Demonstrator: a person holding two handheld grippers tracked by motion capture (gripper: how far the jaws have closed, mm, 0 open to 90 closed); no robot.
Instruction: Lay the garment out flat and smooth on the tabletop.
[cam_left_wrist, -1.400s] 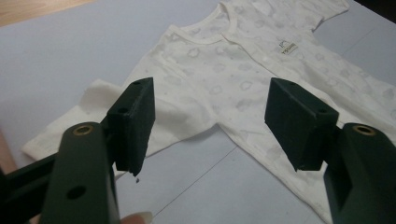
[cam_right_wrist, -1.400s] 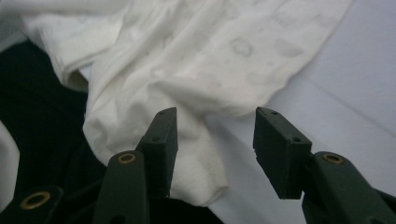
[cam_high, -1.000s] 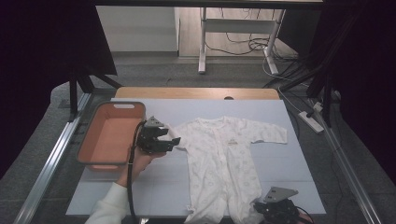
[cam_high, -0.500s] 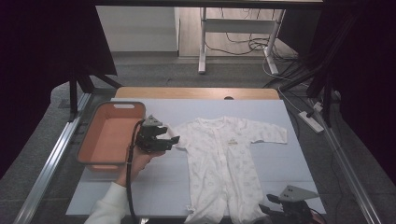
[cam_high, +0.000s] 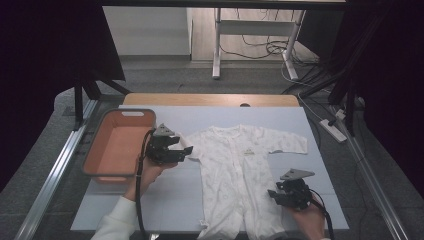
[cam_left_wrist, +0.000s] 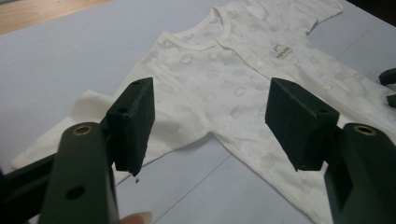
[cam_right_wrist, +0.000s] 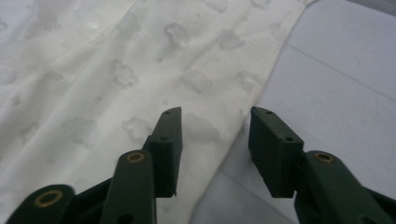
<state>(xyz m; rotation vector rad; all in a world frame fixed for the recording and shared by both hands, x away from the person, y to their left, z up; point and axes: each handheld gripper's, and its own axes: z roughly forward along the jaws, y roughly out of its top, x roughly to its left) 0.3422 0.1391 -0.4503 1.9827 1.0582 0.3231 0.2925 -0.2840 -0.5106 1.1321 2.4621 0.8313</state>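
1. One white baby romper (cam_high: 237, 175) is lying flat, front up, on the desk (cam_high: 190, 200), just right of the orange bin (cam_high: 117, 145).
2. Left gripper (cam_high: 181, 150) is hovering at the romper's left sleeve (cam_left_wrist: 98, 121), jaws standing wide apart, holding nothing.
3. Right gripper (cam_high: 274, 195) is hovering at the romper's right leg edge, jaws apart, holding nothing.

The baby romper (cam_high: 239, 170) is showing cream white with a faint print of pale grey cloud shapes, lying on a pale blue-grey bench (cam_high: 165, 200). The basin (cam_high: 118, 145) beside it is showing salmon orange inside a grey rim, and both tools, left tool (cam_high: 175, 150) and right tool (cam_high: 280, 196), are appearing black.
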